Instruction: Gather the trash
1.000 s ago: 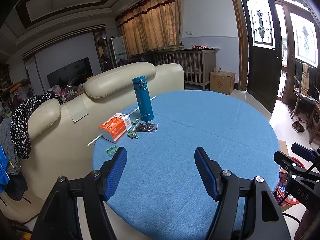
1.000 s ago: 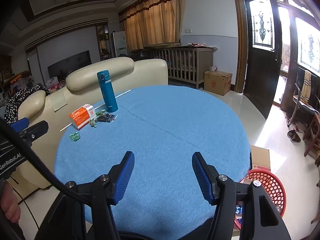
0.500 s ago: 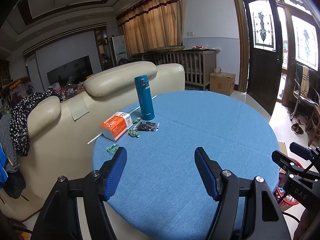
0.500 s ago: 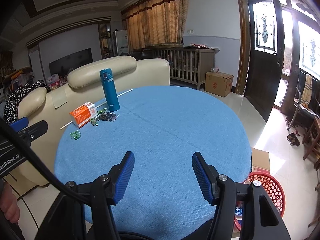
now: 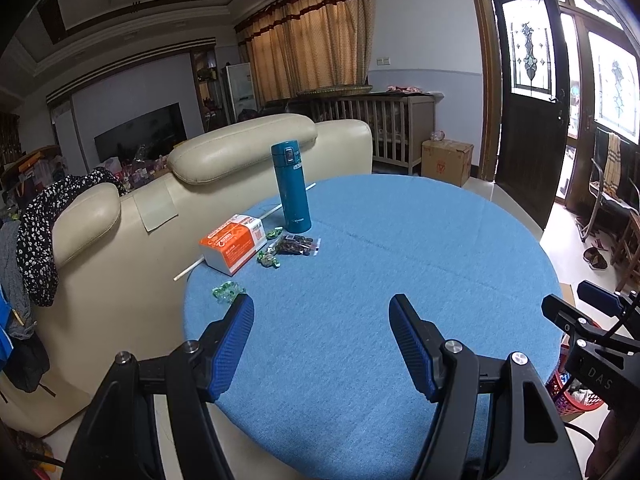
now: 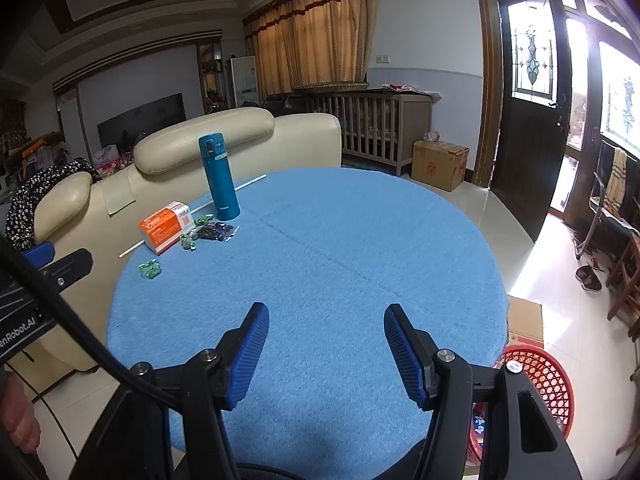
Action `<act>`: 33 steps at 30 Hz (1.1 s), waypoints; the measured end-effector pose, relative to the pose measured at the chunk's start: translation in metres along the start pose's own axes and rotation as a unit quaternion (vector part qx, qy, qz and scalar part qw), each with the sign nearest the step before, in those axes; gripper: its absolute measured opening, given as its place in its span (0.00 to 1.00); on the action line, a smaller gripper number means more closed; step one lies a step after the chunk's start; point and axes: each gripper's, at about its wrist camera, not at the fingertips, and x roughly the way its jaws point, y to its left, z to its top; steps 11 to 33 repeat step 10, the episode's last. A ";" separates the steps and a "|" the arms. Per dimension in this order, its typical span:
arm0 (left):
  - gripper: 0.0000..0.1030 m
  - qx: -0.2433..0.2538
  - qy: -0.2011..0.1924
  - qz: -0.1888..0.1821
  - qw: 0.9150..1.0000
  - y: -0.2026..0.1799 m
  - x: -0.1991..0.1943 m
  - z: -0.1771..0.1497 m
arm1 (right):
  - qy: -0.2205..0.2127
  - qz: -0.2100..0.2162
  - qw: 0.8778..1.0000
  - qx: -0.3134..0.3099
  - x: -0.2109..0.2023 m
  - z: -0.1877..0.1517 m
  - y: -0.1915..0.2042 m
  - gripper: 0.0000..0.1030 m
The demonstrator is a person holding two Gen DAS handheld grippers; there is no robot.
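Note:
A round table in blue cloth carries the litter at its far left. Green sweet wrappers lie nearest the edge, more green wrappers sit by a dark snack packet. An orange-and-white carton lies over a thin white stick. My left gripper and my right gripper hover open over the near edge, nothing between their blue pads. A red mesh basket stands on the floor at the right.
A teal flask stands upright behind the litter. A cream sofa backs against the table's left side. A cardboard box sits on the floor beside the red basket. A chair and shoes are at far right.

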 end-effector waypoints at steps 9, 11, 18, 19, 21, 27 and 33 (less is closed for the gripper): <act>0.69 0.001 0.029 0.007 1.000 -0.001 0.032 0.001 | 0.024 -0.001 1.000 0.016 0.034 0.001 -0.011 0.62; 0.69 0.003 0.034 0.005 0.999 -0.002 0.037 0.000 | 0.027 -0.003 0.999 0.019 0.040 0.001 -0.014 0.62; 0.69 0.003 0.034 0.005 0.999 -0.002 0.037 0.000 | 0.027 -0.003 0.999 0.019 0.040 0.001 -0.014 0.62; 0.69 0.003 0.034 0.005 0.999 -0.002 0.037 0.000 | 0.027 -0.003 0.999 0.019 0.040 0.001 -0.014 0.62; 0.69 0.003 0.034 0.005 0.999 -0.002 0.037 0.000 | 0.027 -0.003 0.999 0.019 0.040 0.001 -0.014 0.62; 0.69 0.003 0.034 0.005 0.999 -0.002 0.037 0.000 | 0.027 -0.003 0.999 0.019 0.040 0.001 -0.014 0.62; 0.69 0.003 0.034 0.005 0.999 -0.002 0.037 0.000 | 0.027 -0.003 0.999 0.019 0.040 0.001 -0.014 0.62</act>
